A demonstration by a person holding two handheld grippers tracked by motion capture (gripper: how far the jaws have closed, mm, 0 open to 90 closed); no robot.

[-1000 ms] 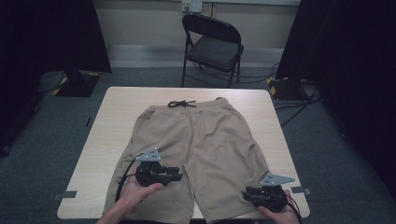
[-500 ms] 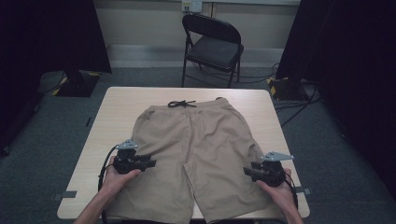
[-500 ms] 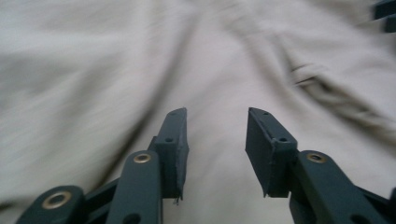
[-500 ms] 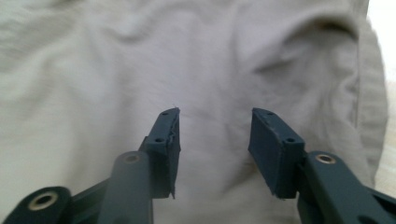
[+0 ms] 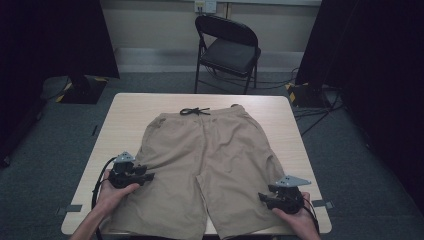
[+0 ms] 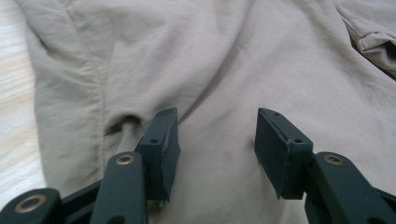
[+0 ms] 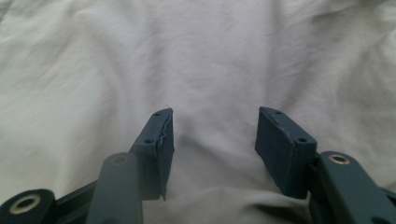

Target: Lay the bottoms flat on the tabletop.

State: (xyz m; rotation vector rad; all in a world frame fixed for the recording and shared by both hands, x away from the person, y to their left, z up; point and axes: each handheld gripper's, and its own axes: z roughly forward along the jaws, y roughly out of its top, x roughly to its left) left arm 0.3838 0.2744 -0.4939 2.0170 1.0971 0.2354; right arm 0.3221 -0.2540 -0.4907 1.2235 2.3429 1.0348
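Observation:
Khaki shorts [image 5: 210, 150] lie flat on the light wooden table [image 5: 135, 107], waistband and dark drawstring [image 5: 195, 111] at the far side. My left gripper [image 5: 149, 176] rests at the outer edge of the left leg and points right. In the left gripper view its jaws [image 6: 217, 113] stand open over the shorts [image 6: 233, 56] near the side seam, having just been opening, with nothing pinched. My right gripper [image 5: 262, 198] sits at the right leg's hem and points left. Its jaws [image 7: 215, 112] have also just been opening and stand open above the shorts [image 7: 210, 56].
A black folding chair [image 5: 227, 50] stands beyond the table's far edge. Cables run over the grey carpet at the right. Bare tabletop [image 6: 11, 93] shows left of the shorts' seam. Tape marks sit by the table's front corners.
My left hand has slid left across the left leg to its outer edge. My right hand has shifted only slightly at the right hem.

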